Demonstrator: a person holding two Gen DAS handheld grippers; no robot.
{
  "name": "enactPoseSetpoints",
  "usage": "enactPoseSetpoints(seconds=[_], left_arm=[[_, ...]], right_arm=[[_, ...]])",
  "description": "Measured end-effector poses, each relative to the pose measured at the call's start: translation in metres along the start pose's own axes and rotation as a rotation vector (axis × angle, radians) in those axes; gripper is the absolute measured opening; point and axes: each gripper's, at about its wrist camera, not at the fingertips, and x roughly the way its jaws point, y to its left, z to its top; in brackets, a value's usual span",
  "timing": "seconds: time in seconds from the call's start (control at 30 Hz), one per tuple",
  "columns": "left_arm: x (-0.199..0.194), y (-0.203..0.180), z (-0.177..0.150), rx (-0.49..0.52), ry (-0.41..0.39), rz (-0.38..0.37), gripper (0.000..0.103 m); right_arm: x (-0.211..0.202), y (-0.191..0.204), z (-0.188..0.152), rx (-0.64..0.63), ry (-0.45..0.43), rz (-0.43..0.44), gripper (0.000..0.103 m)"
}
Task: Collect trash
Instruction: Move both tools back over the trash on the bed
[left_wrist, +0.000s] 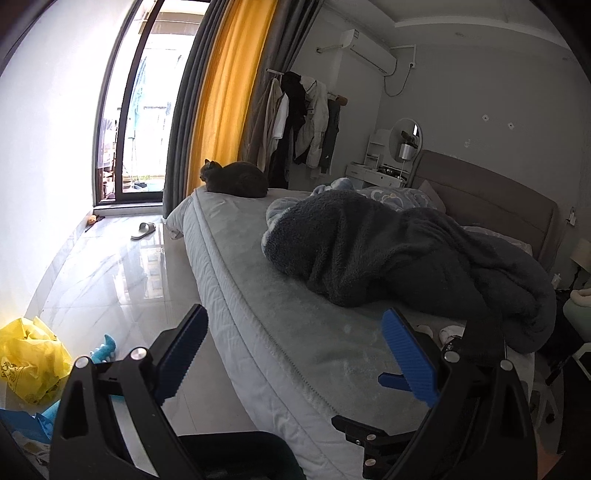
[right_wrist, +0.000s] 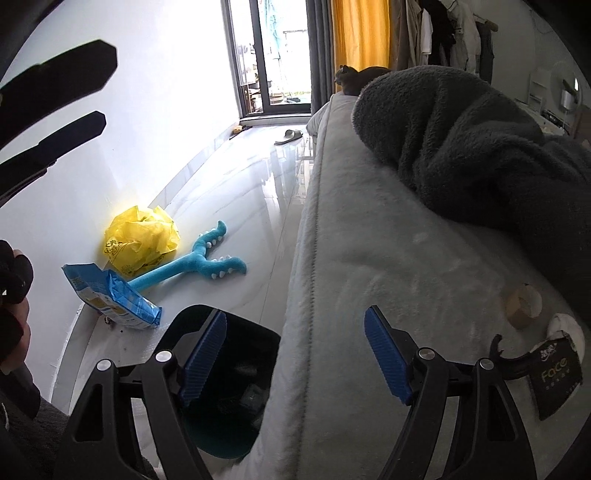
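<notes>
While spread wide, right tongs (right_wrist: 295, 354) above trash bin (right_wrist: 236, 398).

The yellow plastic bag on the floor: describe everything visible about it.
The yellow plastic bag is thin, crinkled film with faint dark print low on one side, bunched into a loose heap on the glossy floor close to the white wall. The blue toy's handle lies against its base; the blue packet sits just beside it.
</notes>
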Motion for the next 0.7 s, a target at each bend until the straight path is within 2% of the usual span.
enactPoseSetpoints(seconds=[0.27,0.3,0.7], left_arm=[[0.030,-0.026,-0.004,-0.001,0.048,-0.024,0.097],[0.033,-0.029,-0.005,-0.004,0.056,-0.027,0.097],[0.070,-0.066,-0.016,0.013,0.147,-0.053,0.097]], right_arm=[[-0.017,-0.046,-0.003,0.017,-0.032,-0.067,0.078],[-0.021,-0.057,-0.007,0.009,-0.034,-0.101,0.078],[-0.043,-0.114,-0.028,0.044,-0.032,-0.191,0.082]])
